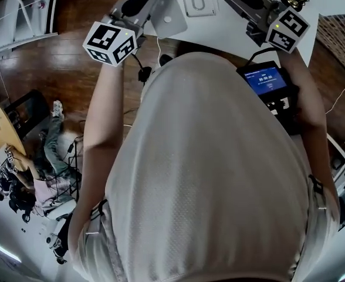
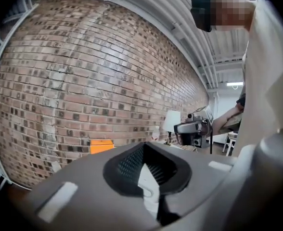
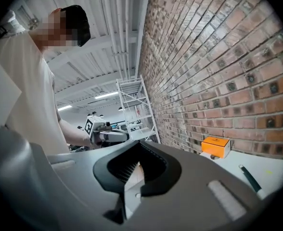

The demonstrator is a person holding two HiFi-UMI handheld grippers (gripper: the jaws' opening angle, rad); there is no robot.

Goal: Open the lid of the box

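The left gripper (image 2: 148, 170) is being held up with its jaws pressed together, gripping nothing. The orange box (image 2: 101, 146) is sitting on the white table (image 3: 259, 170) against the brick wall (image 2: 83, 81), well apart from both grippers. The right gripper (image 3: 133, 171) is also being held closed and empty.

Brick wall (image 2: 83, 71), perhaps a lamp (image 2: 173, 121)
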